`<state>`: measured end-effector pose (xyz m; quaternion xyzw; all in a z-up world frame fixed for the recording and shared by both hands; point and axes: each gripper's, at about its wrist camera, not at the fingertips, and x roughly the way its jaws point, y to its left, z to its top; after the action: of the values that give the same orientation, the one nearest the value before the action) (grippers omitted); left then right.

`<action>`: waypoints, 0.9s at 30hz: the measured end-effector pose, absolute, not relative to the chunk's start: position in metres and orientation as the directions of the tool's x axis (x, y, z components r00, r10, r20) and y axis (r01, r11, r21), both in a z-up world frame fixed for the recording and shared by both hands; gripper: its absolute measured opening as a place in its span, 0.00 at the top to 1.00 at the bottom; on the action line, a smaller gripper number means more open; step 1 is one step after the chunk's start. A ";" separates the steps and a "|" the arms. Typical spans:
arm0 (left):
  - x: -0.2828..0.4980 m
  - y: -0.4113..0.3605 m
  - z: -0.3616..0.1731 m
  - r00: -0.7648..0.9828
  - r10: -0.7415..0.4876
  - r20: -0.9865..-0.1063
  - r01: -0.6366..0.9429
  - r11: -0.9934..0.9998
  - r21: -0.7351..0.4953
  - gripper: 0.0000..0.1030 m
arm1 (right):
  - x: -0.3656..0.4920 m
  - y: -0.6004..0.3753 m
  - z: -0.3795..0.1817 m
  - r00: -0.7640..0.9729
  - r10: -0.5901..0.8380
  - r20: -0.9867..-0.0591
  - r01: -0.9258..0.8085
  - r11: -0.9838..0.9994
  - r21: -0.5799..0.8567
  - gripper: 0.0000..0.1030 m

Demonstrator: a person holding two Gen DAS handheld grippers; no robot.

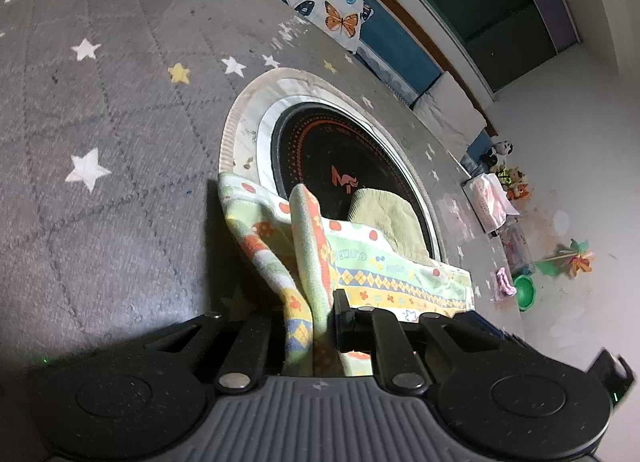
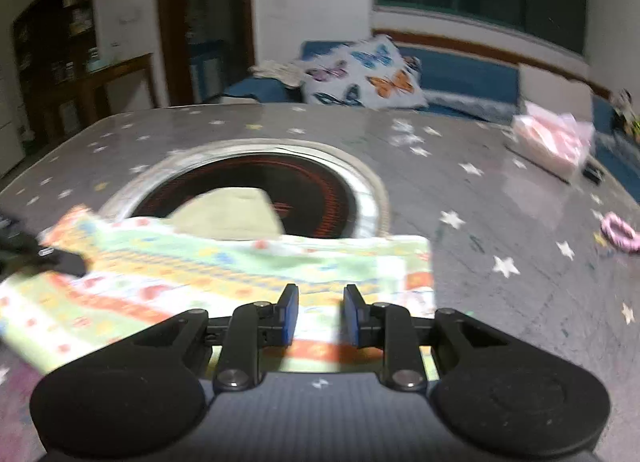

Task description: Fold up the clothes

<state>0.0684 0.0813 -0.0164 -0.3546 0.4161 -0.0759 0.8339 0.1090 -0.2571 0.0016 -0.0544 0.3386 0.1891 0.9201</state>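
A patterned cloth (image 2: 224, 274) in green, orange and white lies on the grey star table (image 2: 500, 190), partly over the round black burner (image 2: 304, 190). A plain olive cloth (image 2: 232, 214) lies behind it on the burner. My left gripper (image 1: 316, 322) is shut on a raised fold of the patterned cloth (image 1: 308, 246); it also shows at the left edge of the right wrist view (image 2: 60, 258). My right gripper (image 2: 320, 310) is open, its blue pads (image 2: 290, 312) just above the cloth's near edge, holding nothing.
A pink tissue pack (image 2: 552, 142) and a pink ring (image 2: 620, 232) lie on the table's right side. A butterfly cushion (image 2: 360, 74) rests on the blue bench behind. Toys and a green bowl (image 1: 526, 292) lie on the floor.
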 end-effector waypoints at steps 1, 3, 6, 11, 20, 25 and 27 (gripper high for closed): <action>0.069 0.081 -0.016 0.641 -0.421 -0.642 -0.168 0.739 -0.653 0.88 | 0.114 -0.260 -0.001 0.701 0.301 -0.647 -0.370 0.929 0.031 0.78; 0.069 0.082 -0.015 0.640 -0.418 -0.645 -0.168 0.743 -0.648 0.88 | 0.122 -0.264 -0.005 0.716 0.294 -0.633 -0.347 0.937 0.043 0.78; 0.071 0.082 -0.015 0.638 -0.416 -0.648 -0.165 0.748 -0.643 0.88 | 0.128 -0.266 -0.003 0.747 0.244 -0.618 -0.298 0.954 0.016 0.73; 0.073 0.079 -0.011 0.638 -0.399 -0.658 -0.146 0.777 -0.612 0.88 | 0.135 -0.280 -0.006 0.757 0.191 -0.625 -0.229 0.973 0.019 0.54; 0.075 0.072 0.001 0.650 -0.372 -0.663 -0.112 0.816 -0.567 0.91 | 0.129 -0.283 -0.006 0.726 0.280 -0.628 -0.258 0.958 0.128 0.91; 0.082 0.060 0.023 0.669 -0.377 -0.641 -0.059 0.832 -0.551 0.92 | 0.111 -0.295 0.016 0.764 0.308 -0.567 -0.256 0.951 0.173 0.93; 0.088 0.049 0.033 0.674 -0.386 -0.630 -0.025 0.840 -0.542 0.92 | 0.103 -0.300 0.027 0.782 0.299 -0.548 -0.257 0.954 0.154 0.93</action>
<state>0.0879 0.0491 0.0332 -0.2634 0.3905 -0.1029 0.8761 0.1031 -0.3003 0.0274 0.0354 0.2958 0.1472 0.9432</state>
